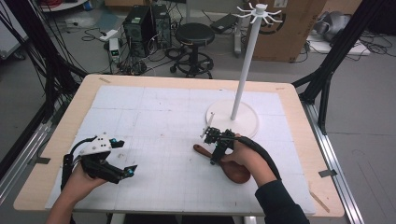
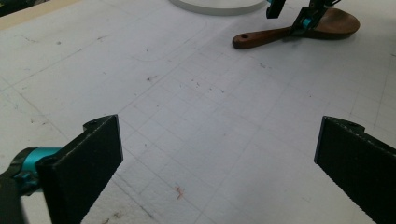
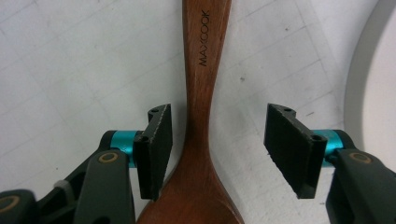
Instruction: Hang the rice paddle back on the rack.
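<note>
A dark wooden spoon [image 1: 235, 172] lies flat on the white gridded mat [image 1: 154, 116], bowl toward the person and handle end pointing left and away. My right gripper [image 1: 215, 157] points down over its neck. In the right gripper view the spoon [image 3: 201, 56] runs up between the jaws of the right gripper [image 3: 217, 140]. The left pad is close against the wood, the right pad stands clearly off it. My left gripper [image 1: 126, 157] rests at the mat's front left, its jaws wide apart with only mat between them [image 2: 219, 140]. From there the spoon [image 2: 261, 38] and the right gripper [image 2: 289, 16] show farther off.
A white hanger stand [image 1: 243, 70] with hooks on top rises from a round white base [image 1: 247, 123] just beyond the right gripper. Its rim shows in both gripper views [image 2: 219, 5] [image 3: 373, 70]. A stool [image 1: 194, 37], computer towers [image 1: 144, 23] and a cardboard box [image 1: 289, 32] stand beyond the table.
</note>
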Tool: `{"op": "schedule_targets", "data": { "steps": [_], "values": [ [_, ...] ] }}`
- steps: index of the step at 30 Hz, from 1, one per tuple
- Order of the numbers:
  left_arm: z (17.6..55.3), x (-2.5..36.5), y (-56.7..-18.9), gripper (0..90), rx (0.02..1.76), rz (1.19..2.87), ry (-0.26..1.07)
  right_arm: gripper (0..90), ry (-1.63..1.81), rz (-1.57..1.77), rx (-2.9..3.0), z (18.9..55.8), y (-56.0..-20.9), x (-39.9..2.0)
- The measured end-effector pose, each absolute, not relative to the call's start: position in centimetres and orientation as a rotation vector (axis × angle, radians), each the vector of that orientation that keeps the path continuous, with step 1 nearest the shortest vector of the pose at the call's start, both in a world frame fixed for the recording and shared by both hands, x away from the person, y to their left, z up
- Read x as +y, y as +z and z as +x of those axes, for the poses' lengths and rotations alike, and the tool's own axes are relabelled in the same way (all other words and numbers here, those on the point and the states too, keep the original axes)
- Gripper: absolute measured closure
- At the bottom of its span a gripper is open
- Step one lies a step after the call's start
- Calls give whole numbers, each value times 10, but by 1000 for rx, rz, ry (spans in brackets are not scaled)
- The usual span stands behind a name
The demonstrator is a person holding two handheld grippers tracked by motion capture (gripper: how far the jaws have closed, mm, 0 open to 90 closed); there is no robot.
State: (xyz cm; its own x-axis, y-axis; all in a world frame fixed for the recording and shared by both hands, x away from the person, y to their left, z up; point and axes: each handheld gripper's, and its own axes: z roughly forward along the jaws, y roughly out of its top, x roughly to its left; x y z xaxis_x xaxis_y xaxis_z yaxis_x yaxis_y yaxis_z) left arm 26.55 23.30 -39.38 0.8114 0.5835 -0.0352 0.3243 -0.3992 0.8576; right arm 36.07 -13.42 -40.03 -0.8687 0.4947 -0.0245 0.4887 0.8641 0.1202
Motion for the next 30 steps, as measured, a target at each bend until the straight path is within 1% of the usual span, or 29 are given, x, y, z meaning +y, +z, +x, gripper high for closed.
{"op": "schedule_targets", "data": {
  "steps": [4,7,9,10,16,17,19,22,30],
  "values": [
    [266,233,-394,17,671,2019,334,457,155,780,3000,361,-404,-133],
    [266,233,-394,17,672,2020,332,502,145,764,3004,361,-404,-130],
    [266,233,-394,17,673,2020,333,512,145,765,3003,360,-404,-130],
    [265,233,-394,17,673,2020,332,546,151,752,3013,360,-404,-128],
    [266,233,-394,17,674,2019,338,588,147,748,3021,360,-407,-124],
    [266,233,-394,17,674,2019,338,614,142,755,3028,360,-408,-123],
    [266,233,-394,17,675,2019,338,628,147,750,3029,360,-409,-122],
    [266,233,-394,17,675,2020,338,673,144,746,3026,359,-408,-122],
    [265,232,-394,17,675,2019,334,702,129,742,3014,357,-408,-120]
  ]
}}
